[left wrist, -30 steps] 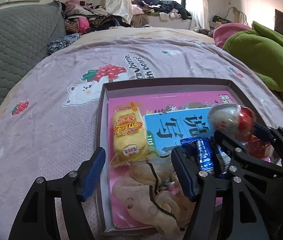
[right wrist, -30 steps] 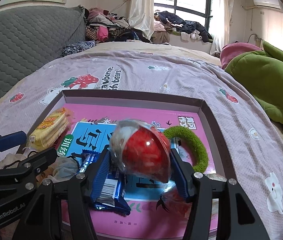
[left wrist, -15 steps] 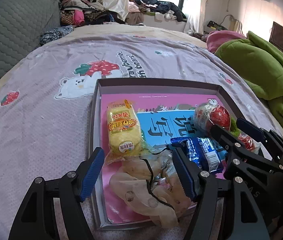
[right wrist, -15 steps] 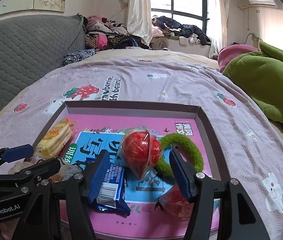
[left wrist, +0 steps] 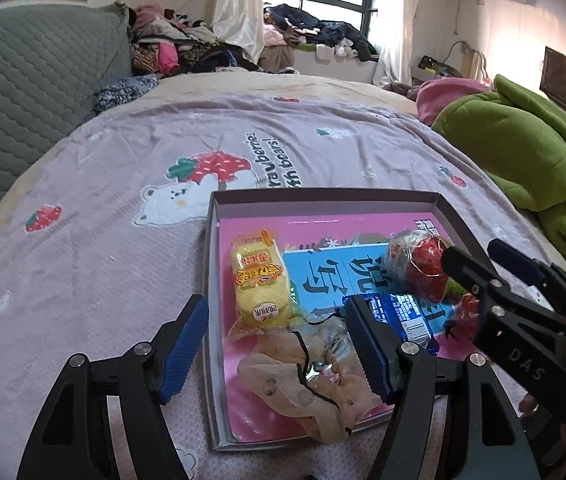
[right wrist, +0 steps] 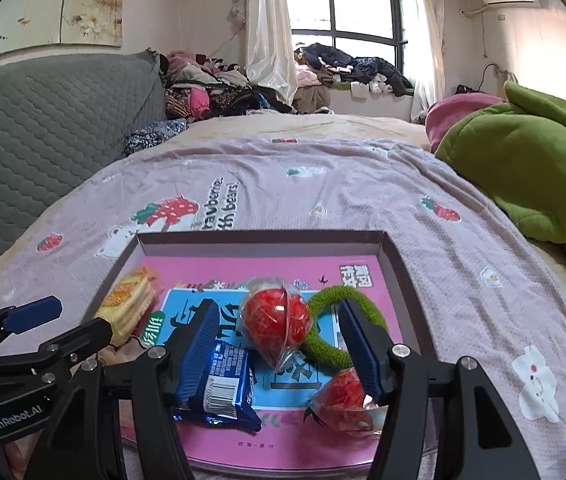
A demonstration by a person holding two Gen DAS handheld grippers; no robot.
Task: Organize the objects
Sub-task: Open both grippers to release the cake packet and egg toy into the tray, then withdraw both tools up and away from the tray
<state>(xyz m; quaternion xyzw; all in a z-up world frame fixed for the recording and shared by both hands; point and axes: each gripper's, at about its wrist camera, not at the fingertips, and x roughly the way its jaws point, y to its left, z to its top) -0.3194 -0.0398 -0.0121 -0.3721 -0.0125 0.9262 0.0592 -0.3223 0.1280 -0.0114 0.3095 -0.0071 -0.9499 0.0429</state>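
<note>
Bedspread (right wrist: 363,184), tray (right wrist: 397,264) (snacks inside); grippers open

L gripper (left wrist: 277,344) jaws wide, empty, R gripper (right wrist: 279,338) likewise, angled down

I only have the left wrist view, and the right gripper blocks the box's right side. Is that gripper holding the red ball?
Observer: No. The right gripper is open. The red ball lies in the box, clear of both pads.
Operator: What's beside the ball?
Observer: A green ring lies flat and touches the ball's right side.
Operator: Anything nearer the gripper?
Observer: A second red ball sits by the box's near edge, below the right finger.
</note>
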